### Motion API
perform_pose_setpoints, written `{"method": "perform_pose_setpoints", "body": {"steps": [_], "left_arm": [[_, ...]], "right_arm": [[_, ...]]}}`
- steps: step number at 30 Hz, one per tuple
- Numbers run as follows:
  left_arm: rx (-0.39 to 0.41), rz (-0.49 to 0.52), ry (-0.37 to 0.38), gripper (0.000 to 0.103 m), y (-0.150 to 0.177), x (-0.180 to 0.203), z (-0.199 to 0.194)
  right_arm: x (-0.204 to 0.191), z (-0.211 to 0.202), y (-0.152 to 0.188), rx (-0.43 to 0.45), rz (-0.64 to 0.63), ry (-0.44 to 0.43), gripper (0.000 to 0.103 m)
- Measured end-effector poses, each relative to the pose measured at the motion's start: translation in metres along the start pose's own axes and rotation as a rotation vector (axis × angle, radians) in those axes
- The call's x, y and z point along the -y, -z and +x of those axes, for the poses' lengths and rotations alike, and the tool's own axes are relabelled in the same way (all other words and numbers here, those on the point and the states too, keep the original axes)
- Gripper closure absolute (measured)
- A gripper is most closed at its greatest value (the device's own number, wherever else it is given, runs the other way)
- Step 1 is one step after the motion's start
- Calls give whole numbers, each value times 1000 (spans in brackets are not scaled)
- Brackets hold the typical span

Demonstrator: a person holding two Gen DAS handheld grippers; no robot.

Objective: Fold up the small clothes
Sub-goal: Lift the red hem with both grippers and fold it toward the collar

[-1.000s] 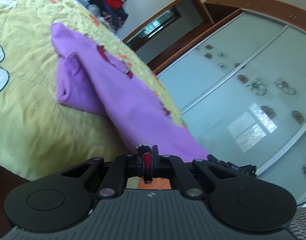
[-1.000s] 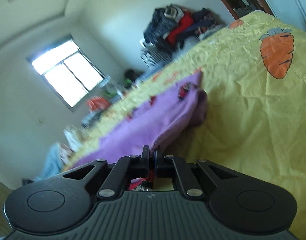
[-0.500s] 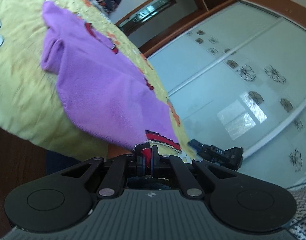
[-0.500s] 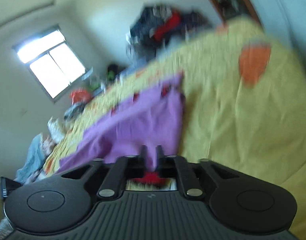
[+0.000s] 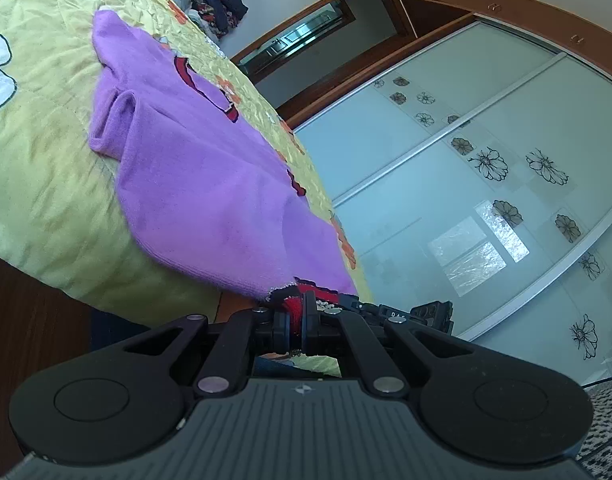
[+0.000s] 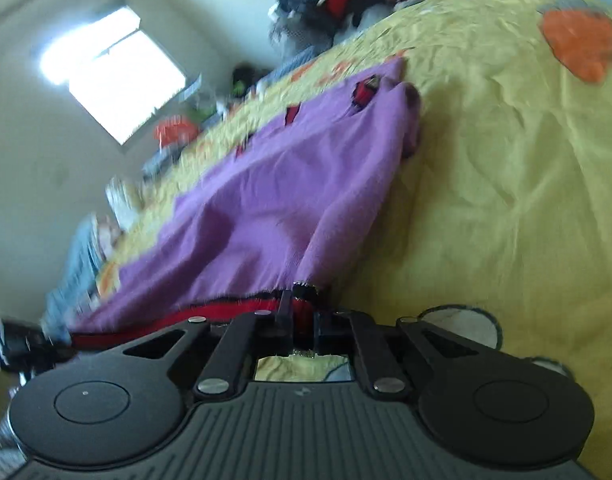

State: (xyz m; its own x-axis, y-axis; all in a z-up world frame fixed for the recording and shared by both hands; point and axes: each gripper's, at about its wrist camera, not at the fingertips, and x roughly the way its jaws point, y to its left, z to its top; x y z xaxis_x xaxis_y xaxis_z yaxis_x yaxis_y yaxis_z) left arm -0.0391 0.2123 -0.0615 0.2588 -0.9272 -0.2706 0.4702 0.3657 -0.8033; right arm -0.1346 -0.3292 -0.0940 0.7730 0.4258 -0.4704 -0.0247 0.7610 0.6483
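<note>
Pinching the red hem of the purple top at both corners.

Your left claw [image 5: 293, 322] is pressed together on the red trim [image 5: 296, 308] at one corner, and your right claw [image 6: 296, 318] clamps the same trim at the other (its view is smeared, so finer detail is lost). From there the purple top [image 5: 194, 184] runs away from you across the yellow bedspread [image 5: 38, 168], one sleeve [image 5: 114, 124] tucked against the body. By my reading you are early: the garment looks spread out, no lengthwise fold is made, and carrying the hem up toward the neckline is yet to do. No brand or label reads clearly; small lettering on the other claw is too tiny to make out.
</note>
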Motion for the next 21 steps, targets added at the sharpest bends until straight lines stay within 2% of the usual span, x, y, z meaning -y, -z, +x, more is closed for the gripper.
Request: {"method": "perform_pose_setpoints", "body": {"steps": [5,7,13,17,21], "left_arm": [[17,24,6,100,-4,9,-5],[37,42,13,100,-7,16,-8],[66,114,60,100,-9,49,-26],[62,119,69,100,-2,63,-38],[61,98,68,100,7,62,-40]], "right_arm": [[5,-22,9,158,92,-108,96],[4,-33,10,221,111,-193,96],[-6,-67,7,354,137,-296,97],[-15,-98,8,406,115,-298,97],[-14,-113,15,406,141,-283,96]]}}
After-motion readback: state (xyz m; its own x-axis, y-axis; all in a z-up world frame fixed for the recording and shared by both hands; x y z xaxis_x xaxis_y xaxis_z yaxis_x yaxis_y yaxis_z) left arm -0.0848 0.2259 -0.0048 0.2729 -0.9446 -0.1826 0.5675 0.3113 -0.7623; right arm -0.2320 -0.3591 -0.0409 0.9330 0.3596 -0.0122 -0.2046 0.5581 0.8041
